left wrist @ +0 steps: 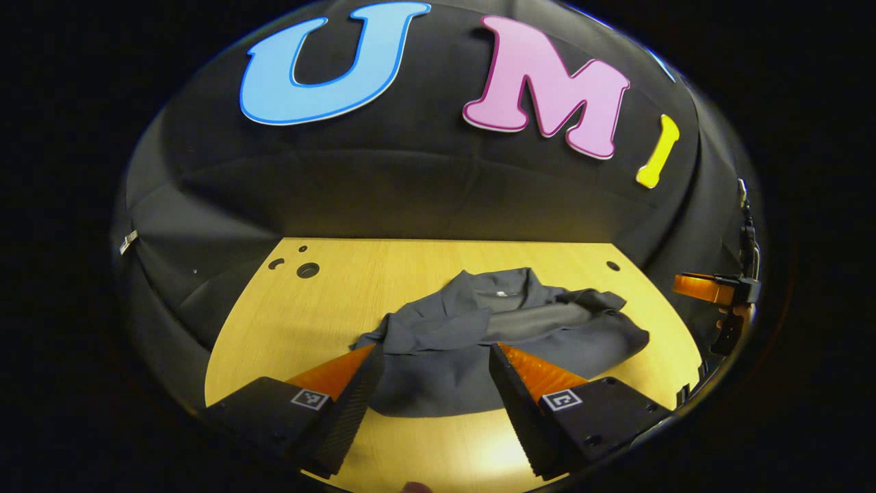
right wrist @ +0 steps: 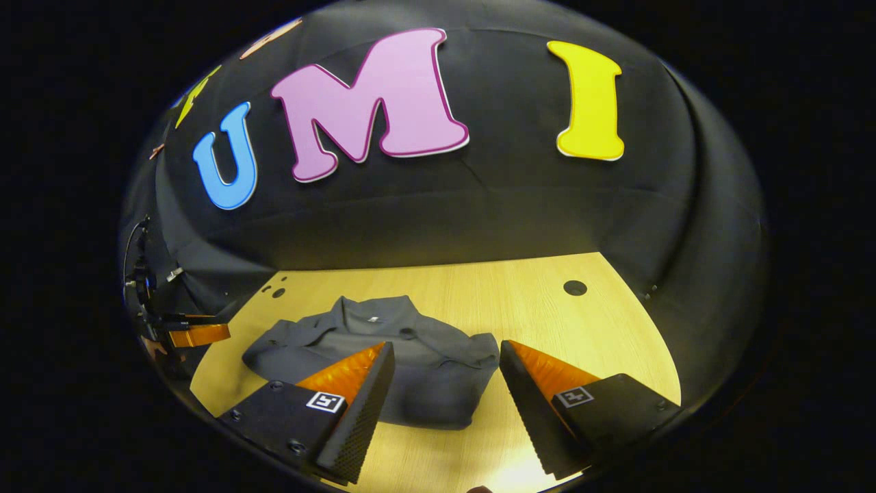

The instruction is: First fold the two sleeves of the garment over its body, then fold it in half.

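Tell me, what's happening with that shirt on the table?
A person is holding a gripping tool in each hand, to fold a dark grey garment lying on a wooden table. The left tool and the right tool are both open and hang above the table in front of the garment, not touching it. The garment looks bunched, with its sleeves pulled in over its body, collar at the far side. It has not been folded in half yet.

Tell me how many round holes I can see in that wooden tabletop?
4 in the left gripper view: three clustered at the far left corner of the tabletop, one larger and two small, plus one at the far right. The grey garment may hide more.
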A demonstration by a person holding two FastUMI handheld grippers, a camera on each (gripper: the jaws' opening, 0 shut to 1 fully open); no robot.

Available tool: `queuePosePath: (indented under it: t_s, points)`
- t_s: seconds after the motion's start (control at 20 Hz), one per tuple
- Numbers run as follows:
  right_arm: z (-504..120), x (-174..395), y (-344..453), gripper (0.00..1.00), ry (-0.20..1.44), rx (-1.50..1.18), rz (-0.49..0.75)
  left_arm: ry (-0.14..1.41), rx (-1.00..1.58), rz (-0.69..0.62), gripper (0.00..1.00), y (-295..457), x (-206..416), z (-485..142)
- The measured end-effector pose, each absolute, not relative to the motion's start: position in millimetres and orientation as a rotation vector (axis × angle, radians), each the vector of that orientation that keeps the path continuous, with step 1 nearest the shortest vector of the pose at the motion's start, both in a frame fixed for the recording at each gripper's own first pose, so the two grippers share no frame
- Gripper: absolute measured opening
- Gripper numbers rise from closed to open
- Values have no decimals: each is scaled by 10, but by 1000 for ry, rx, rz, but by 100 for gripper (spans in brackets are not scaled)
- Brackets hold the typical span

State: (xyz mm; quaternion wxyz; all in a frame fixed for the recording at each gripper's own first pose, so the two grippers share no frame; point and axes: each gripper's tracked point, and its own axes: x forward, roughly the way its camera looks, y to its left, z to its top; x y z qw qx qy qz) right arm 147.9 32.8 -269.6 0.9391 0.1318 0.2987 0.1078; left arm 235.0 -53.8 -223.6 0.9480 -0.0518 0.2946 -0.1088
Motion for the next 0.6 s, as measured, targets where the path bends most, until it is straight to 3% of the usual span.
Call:
queuePosePath:
  t_s: [0.3,0.6]
  points:
    - [-2389,1060,412,95,550,250,260,525,-105,-291,96,-682,1808,-1893]
    - [-2355,798,606,95,564,272,338,543,-91,-277,96,-762,1341,-1931]
